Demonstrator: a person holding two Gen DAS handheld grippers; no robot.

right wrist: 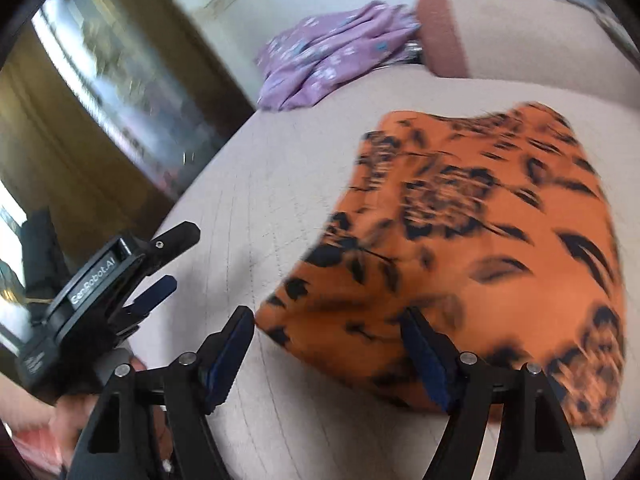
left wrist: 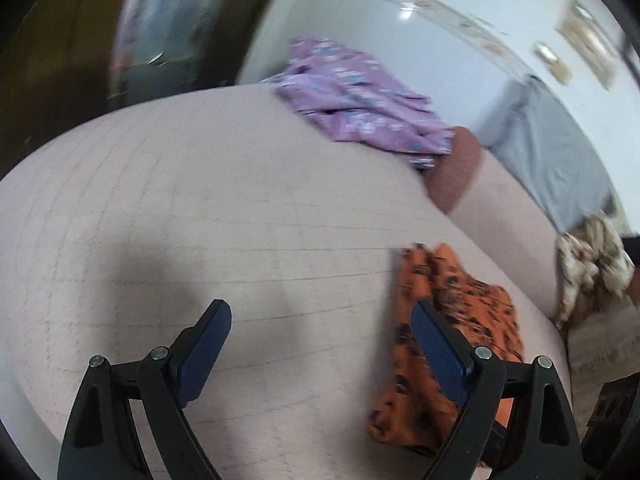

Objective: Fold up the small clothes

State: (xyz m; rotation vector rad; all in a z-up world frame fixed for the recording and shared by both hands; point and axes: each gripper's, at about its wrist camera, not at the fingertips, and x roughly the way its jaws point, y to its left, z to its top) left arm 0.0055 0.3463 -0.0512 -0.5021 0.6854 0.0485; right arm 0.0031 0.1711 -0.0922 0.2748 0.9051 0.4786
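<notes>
An orange cloth with a black flower print (right wrist: 480, 240) lies folded and flat on the pale quilted bed (right wrist: 248, 200). My right gripper (right wrist: 328, 316) stands open over its near left corner, and the pads do not press on it. In the left wrist view the same orange cloth (left wrist: 460, 300) lies at the right, partly behind the right finger. My left gripper (left wrist: 320, 308) is open over bare quilt with nothing between its fingers. The right wrist view shows the left gripper (right wrist: 180, 254) at the left, apart from the cloth.
A crumpled purple garment (left wrist: 360, 108) lies at the far edge of the bed (left wrist: 200, 200), beside a brown-ended bolster (left wrist: 456, 176). A grey cloth (left wrist: 548, 144) and a cream patterned cloth (left wrist: 592, 260) lie at the right. A hand (right wrist: 68, 412) holds the left gripper.
</notes>
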